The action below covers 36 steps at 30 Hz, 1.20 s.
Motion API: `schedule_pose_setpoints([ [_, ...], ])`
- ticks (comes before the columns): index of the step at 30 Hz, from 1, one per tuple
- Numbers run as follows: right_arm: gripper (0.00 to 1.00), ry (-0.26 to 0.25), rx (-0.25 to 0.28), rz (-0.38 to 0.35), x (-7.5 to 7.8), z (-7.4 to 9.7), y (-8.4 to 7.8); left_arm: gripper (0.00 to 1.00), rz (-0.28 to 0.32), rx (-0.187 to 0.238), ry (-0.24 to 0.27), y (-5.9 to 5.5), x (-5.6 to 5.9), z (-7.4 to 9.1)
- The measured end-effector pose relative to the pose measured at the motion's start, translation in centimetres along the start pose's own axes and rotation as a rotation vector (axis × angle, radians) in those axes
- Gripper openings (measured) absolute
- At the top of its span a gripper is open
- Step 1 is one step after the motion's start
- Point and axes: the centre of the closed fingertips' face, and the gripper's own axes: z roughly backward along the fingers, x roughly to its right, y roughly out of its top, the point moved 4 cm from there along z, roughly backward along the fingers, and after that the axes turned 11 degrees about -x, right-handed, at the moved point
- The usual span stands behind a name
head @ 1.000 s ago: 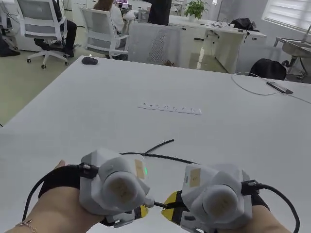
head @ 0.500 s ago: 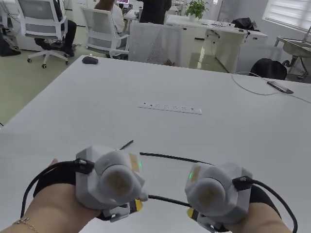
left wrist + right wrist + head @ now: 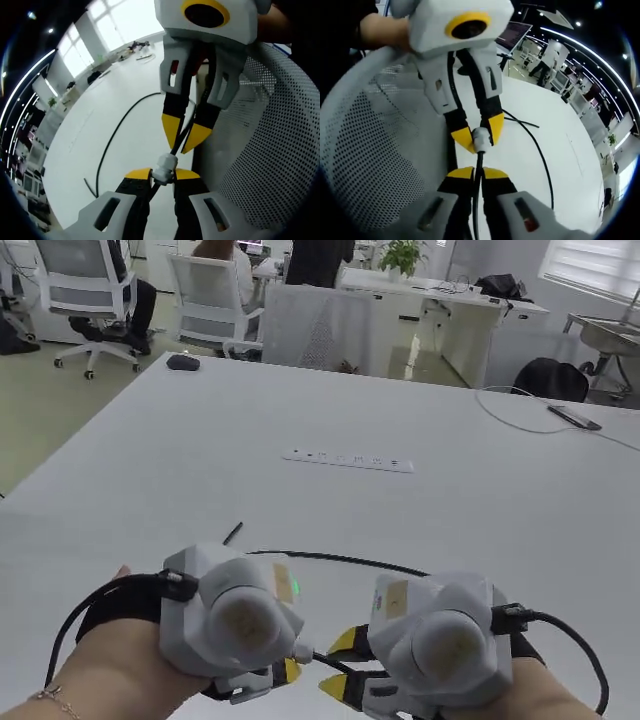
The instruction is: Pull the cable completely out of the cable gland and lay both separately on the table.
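Moved: right gripper, a white shell with yellow-tipped jaws, is back in close beside its twin, the left gripper. Half a second ago they were apart, with the thin black cable stretched between them. The cable's free end now lies further left on the table.
Left gripper: jaws pinch the small white plastic cable gland, held off the table just in front of the person.
Right gripper: tips are drawn in on the cable right beside the gland, meeting it from both sides as far as both gripper views show.
Cable: from the gland it runs through the right jaws, then loops in a slack arc over the white table.
Status: cable is not yet out of the gland, and neither is laid down.
Handling (judgement): cable is light and limp, and its smooth jacket may slip. Grip it short, near the gland mouth, and pull straight. The gland is small and hard, so hold it by the body.
Far: flat white power strip, dark mouse, white office chairs.
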Motion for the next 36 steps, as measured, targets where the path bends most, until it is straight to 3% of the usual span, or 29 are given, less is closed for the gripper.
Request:
schedule_pose_setpoints([
  [4, 0.04, -0.024, -0.021, -0.048, 0.7, 0.0, -0.7, 0.17, 0.013, 0.004, 0.006, 0.0, -0.2, 0.0],
  [7, 0.04, -0.057, -0.101, -0.062, 1.3, -0.2, -2.0, 0.17, 0.034, 0.000, 0.020, -0.2, -0.7, 0.2],
  [12, 0.04, -0.089, -0.284, -0.120, 1.9, -0.5, -5.1, 0.17, 0.040, -0.007, 0.022, -0.5, -0.6, 0.2],
  [15, 0.04, -0.089, -0.311, -0.141, 2.1, -0.5, -5.7, 0.17, 0.039, -0.004, 0.020, -0.3, -0.5, 0.3],
  [18, 0.14, -0.072, -0.278, -0.140, 1.7, -0.6, -5.1, 0.17, 0.030, -0.007, 0.019, -0.3, -0.5, 0.2],
  [20, 0.24, -0.049, -0.169, -0.129, 1.4, -0.6, -3.2, 0.17, 0.031, -0.004, 0.012, -0.3, -0.3, 0.2],
  [23, 0.24, -0.027, -0.061, -0.069, 0.8, -0.2, -1.2, 0.17, 0.024, -0.003, 0.012, -0.2, -0.3, 0.2],
  [25, 0.24, -0.021, -0.032, -0.054, 0.5, -0.1, -0.6, 0.17, 0.022, 0.000, 0.010, -0.2, -0.3, 0.2],
  [30, 0.13, -0.009, 0.008, -0.026, 0.2, 0.2, 0.0, 0.17, 0.001, 0.015, -0.001, 0.2, 0.1, 0.2],
  [32, 0.04, -0.008, -0.007, -0.026, 0.3, 0.2, -0.3, 0.17, -0.002, 0.011, -0.001, 0.2, 0.1, 0.2],
  [36, 0.04, -0.021, -0.034, -0.048, 0.5, 0.0, -0.9, 0.17, 0.008, 0.013, 0.007, 0.1, -0.1, 0.3],
])
